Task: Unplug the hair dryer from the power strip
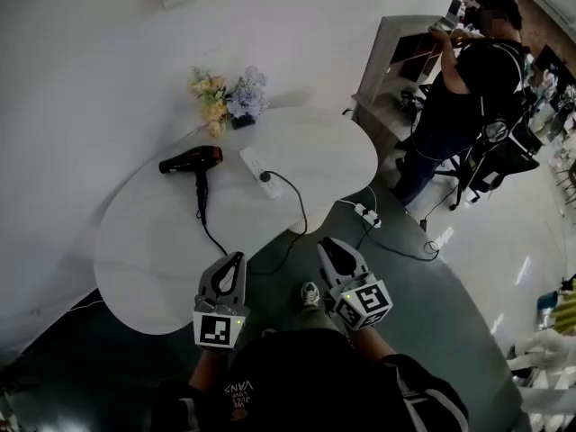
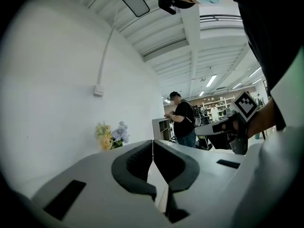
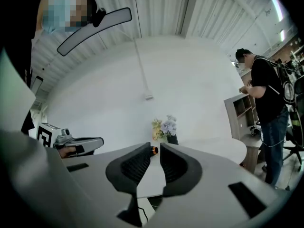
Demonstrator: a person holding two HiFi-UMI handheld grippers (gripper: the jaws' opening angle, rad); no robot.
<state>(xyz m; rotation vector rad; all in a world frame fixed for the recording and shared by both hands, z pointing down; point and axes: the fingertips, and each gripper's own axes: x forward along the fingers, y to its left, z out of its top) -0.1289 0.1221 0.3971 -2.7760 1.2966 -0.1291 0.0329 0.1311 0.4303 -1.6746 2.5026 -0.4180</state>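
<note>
on table (image 1: 162, 268): one hair dryer (image 1: 191, 161), one power strip (image 1: 256, 171); left gripper (image 1: 238, 256), right gripper (image 1: 323, 242) jaws clenched, empty.

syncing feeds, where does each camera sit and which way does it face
Head view: on the person's head, steeply down at table, hair dryer, power strip; shows left gripper, right gripper, torso.
Left gripper view: on that gripper, level along its jaws toward the wall; right gripper shows at right.
Right gripper view: on that gripper, level across the table; left gripper shows at left.
Both gripper views share the flowers and bystander.
</note>
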